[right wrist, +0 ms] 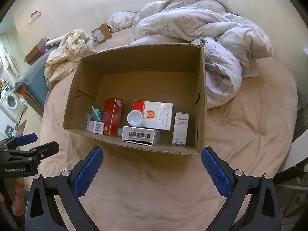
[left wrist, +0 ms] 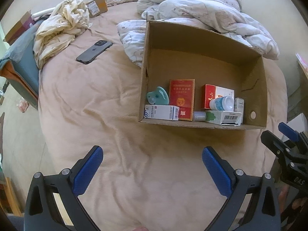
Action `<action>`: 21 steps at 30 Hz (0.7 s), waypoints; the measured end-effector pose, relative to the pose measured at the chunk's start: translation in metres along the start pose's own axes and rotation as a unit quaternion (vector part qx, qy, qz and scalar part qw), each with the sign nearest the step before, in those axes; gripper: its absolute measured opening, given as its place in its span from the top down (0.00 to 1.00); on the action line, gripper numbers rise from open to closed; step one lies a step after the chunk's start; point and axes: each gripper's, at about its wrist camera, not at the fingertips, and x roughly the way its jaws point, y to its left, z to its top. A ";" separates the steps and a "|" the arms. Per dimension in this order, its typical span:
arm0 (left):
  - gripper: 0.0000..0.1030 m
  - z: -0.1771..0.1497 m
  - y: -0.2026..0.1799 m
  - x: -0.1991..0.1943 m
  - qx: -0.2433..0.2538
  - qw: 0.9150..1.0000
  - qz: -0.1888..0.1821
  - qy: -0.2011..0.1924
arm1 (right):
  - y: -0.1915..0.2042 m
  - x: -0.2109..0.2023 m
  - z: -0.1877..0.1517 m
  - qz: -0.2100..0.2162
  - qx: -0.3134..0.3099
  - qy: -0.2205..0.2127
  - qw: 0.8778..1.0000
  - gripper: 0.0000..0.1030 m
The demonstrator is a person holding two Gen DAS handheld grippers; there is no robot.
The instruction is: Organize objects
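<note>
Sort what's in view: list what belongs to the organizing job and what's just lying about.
Job:
cardboard box
red carton
white-and-red carton
pacifier
white bottle
barcode box
tall white box

Lying about:
phone
quilt
cream cloth
small parcel

Open cardboard box [right wrist: 201, 96] on a bed [right wrist: 250, 125], seen over the right tool [right wrist: 152, 169], whose blue fingers [right wrist: 90, 171] stand wide apart and empty. Along the box's near wall: a pacifier [right wrist: 95, 114], a small white carton [right wrist: 95, 127], an upright red pack [right wrist: 112, 115], a white bottle [right wrist: 135, 118], a red-and-white carton [right wrist: 157, 115], a barcoded box [right wrist: 141, 135] and a tall white box [right wrist: 181, 128]. A rumpled quilt [right wrist: 211, 38] lies behind. The left tool [right wrist: 38, 142] shows at the left edge.
</note>
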 end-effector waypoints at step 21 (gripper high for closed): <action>0.00 -0.001 -0.003 0.003 0.001 1.000 0.007 0.003 | 0.002 -0.004 0.000 -0.005 -0.014 -0.009 1.000 0.00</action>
